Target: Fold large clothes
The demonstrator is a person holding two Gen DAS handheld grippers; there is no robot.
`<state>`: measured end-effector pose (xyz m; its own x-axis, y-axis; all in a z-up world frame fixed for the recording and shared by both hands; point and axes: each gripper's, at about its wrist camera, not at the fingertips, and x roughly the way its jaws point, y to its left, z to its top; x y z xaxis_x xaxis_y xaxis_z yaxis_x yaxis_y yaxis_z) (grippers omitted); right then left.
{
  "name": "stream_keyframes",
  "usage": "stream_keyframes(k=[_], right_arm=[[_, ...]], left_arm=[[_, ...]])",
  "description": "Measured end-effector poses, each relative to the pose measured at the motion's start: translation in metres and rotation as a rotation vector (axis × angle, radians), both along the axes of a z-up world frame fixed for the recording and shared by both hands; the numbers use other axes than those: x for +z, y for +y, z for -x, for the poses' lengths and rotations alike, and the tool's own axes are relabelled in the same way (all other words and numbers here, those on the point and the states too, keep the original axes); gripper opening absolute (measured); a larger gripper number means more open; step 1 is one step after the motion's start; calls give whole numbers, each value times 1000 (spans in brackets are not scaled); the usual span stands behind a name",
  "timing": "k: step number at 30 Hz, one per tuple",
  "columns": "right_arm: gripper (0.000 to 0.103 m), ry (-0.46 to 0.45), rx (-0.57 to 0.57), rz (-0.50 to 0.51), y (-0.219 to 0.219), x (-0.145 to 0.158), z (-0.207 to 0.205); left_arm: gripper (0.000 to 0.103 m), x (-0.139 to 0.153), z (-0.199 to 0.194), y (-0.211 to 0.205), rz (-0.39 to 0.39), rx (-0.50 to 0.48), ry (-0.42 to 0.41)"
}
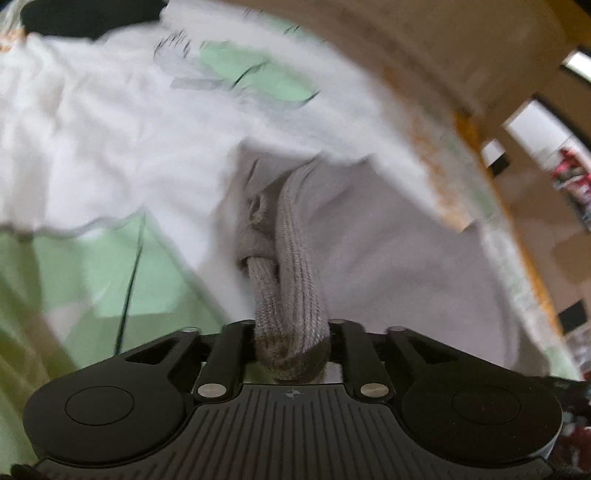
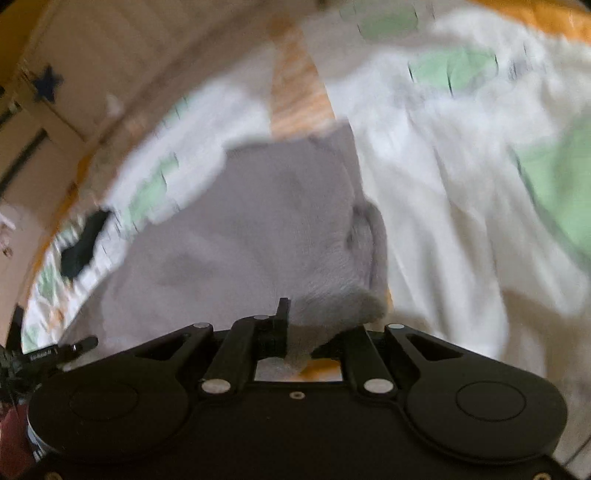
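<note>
A large grey garment (image 1: pixel 388 251) lies spread on a white bedsheet (image 1: pixel 92 140) with pale green patches. My left gripper (image 1: pixel 291 328) is shut on the garment's ribbed band (image 1: pixel 295 258), which rises bunched from between the fingers. In the right wrist view the same grey garment (image 2: pixel 258 229) stretches away from my right gripper (image 2: pixel 317 328), which is shut on a fold of its edge. The fingertips of both grippers are mostly hidden by the cloth. Both views are blurred.
The sheet (image 2: pixel 461 184) has an orange border (image 1: pixel 469 147) along the bed's edge. A small black object (image 2: pixel 81 247) lies on the sheet at the left of the right wrist view. A dark shape (image 1: pixel 88 14) sits at the far side of the bed.
</note>
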<state>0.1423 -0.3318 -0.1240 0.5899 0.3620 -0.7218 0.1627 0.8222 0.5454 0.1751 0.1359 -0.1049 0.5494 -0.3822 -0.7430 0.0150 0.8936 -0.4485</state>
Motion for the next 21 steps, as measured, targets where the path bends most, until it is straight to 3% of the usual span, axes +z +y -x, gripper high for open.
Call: stream_keyframes(k=[1, 3, 5, 7, 12, 14, 18, 21], right_arm=[[26, 32, -4, 2, 0, -8, 0], [27, 59, -20, -11, -3, -16, 1], [51, 47, -49, -24, -8, -10, 5], [67, 18, -64, -19, -12, 2, 12], [69, -110, -44, 70, -5, 36, 28], [80, -183, -11, 117, 4, 47, 24], [80, -291, 82, 198, 33, 53, 1], [80, -321, 148, 212, 58, 48, -29]], left_arm=[[25, -5, 0, 2, 0, 14, -4], [27, -1, 3, 4, 9, 42, -24], [29, 14, 11, 3, -37, 75, -75], [29, 33, 21, 4, -58, 94, -151], [49, 67, 28, -14, -138, 50, -296], [54, 71, 20, -31, -172, 4, -330], [64, 64, -7, -64, -159, -73, -328], [65, 53, -28, -91, -172, -120, -301]])
